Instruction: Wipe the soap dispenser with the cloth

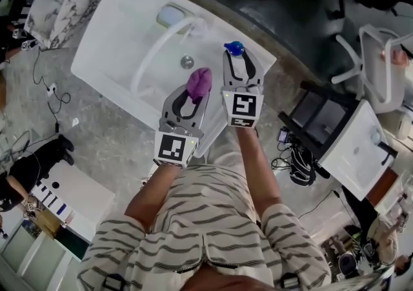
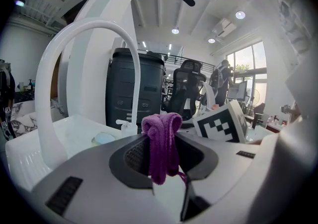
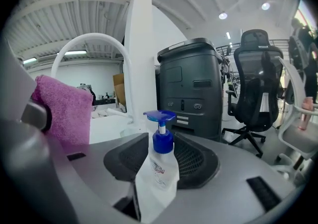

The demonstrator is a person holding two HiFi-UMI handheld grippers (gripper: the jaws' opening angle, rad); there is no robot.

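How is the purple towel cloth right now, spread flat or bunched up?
Bunched up: the purple terry cloth sits as a folded, rolled wad clamped between the jaws of the left gripper.

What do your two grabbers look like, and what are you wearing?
The left gripper and right gripper are light grey, with curved jaws lined in dark mesh. Each carries a white cube printed with black square markers. The person wears a cream shirt with dark stripes and short sleeves.
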